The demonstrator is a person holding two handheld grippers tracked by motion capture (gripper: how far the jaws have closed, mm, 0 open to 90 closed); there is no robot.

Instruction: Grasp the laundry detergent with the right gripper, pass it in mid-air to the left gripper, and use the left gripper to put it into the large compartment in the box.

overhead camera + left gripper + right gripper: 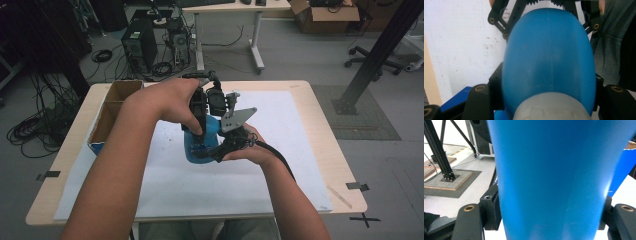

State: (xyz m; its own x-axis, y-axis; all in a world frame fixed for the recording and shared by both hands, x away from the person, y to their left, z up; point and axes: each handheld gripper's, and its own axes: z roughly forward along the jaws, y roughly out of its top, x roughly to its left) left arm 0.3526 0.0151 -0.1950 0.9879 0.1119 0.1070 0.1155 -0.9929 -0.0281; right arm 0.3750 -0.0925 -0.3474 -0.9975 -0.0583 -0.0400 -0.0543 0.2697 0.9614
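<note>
Presently, catalogue of the moment:

Item: blue bottle (201, 142), plastic, with a white cap (551, 106) seen close up in the left gripper view.
Location: held above the middle of the white mat (280, 165) on the table (327, 130), between both hands, clear of the surface as far as the high view tells.
Long axis: roughly upright, running 12 to 6 o'clock in the high view, cap end uppermost.
Left gripper (202, 107): comes down on the bottle from 12 o'clock; jaws pressed in on the upper end, just below the cap, pinching it.
Right gripper (220, 150): sits at 4 o'clock of the bottle and reaches in towards 10 o'clock; jaws flank the blue body on both sides in the right gripper view. Whether the pads press the wall or stand just off it is hard to tell; judged slack rather than clamped.
Nearer hand: both at the bottle; the left carries the firm hold.
Deciding relation: the two grippers lie along one axis, left above, right lower, so any twist or handover likely turns about that line.
Nearby: cardboard box (112, 107) at 9 o'clock of the bottle, at the table's left edge, well apart.
</note>
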